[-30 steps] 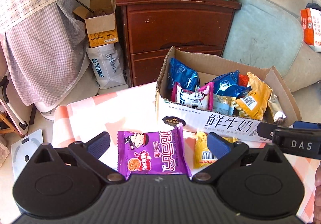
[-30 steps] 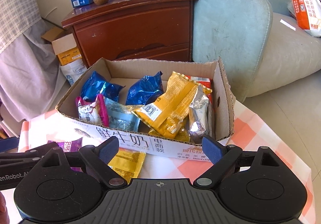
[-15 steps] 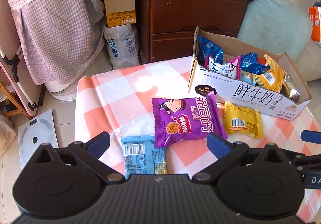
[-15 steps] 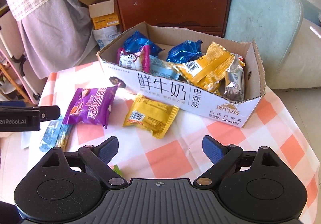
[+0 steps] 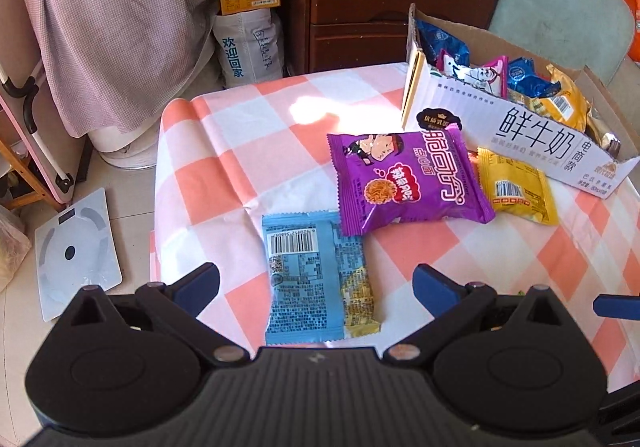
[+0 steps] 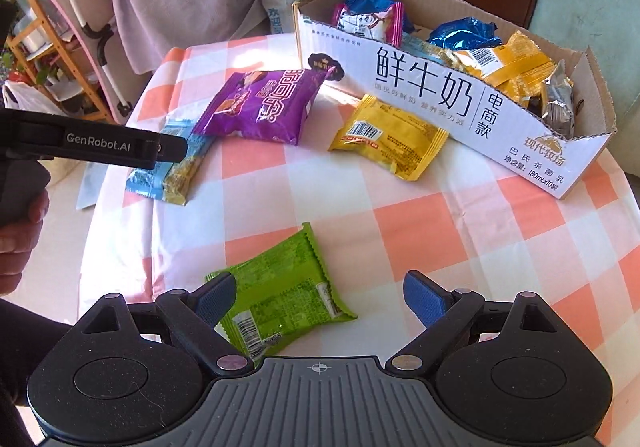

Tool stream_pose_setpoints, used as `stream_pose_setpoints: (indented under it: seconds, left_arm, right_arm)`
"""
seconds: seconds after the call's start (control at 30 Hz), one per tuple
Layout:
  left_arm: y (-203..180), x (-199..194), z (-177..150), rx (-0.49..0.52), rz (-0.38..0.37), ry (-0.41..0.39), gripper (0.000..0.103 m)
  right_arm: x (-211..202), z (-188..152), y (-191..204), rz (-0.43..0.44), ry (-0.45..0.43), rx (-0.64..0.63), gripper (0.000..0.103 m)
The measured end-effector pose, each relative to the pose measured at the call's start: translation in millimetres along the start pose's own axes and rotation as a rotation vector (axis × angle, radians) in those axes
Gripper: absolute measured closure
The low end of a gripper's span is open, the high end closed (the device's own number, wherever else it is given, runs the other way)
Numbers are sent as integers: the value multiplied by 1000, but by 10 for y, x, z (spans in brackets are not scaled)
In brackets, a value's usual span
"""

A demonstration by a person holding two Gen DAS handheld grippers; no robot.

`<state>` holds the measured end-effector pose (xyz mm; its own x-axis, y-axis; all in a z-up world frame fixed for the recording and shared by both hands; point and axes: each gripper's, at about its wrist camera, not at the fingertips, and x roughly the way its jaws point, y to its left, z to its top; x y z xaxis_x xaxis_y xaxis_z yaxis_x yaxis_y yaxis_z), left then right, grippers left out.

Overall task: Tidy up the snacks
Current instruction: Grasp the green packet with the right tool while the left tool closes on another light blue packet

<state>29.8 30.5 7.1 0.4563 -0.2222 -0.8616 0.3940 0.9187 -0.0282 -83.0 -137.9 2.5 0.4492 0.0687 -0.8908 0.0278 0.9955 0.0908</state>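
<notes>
Left wrist view: left gripper (image 5: pixel 316 283) hangs with jaws spread wide over the blue packet (image 5: pixel 316 275) on the checked tablecloth (image 5: pixel 224 151), gripping nothing; purple packet (image 5: pixel 404 175) and yellow packet (image 5: pixel 516 187) lie just beside the cardboard box (image 5: pixel 520 135). Right gripper (image 6: pixel 320 297), jaws likewise wide apart and empty, hangs above the green packet (image 6: pixel 280 291)

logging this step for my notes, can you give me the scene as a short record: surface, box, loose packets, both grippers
surface: table with orange and white checked cloth
box: open cardboard milk carton box, already holding several packets
loose packets: purple packet, yellow packet, blue packet, green packet
left gripper: open, above the blue packet
right gripper: open, above the green packet
held: nothing
</notes>
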Motion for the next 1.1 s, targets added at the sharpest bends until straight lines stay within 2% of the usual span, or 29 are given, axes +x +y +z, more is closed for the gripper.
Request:
stream_pose_setpoints:
  seconds: [0.27, 0.63, 0.97, 1.1]
  left_arm:
    - [-1, 182, -72, 15, -3, 43, 1]
    - [-128, 340, -121, 67, 8, 56, 1]
    - [-175, 329, -156, 72, 0, 33, 1]
    - [-204, 284, -167, 80, -20, 28, 13]
  right_arm:
    - [115, -80, 36, 12, 36, -42, 8]
    - [258, -84, 197, -24, 42, -128, 6]
    - [314, -100, 267, -40, 32, -154, 6]
    - [303, -98, 250, -26, 28, -141, 11]
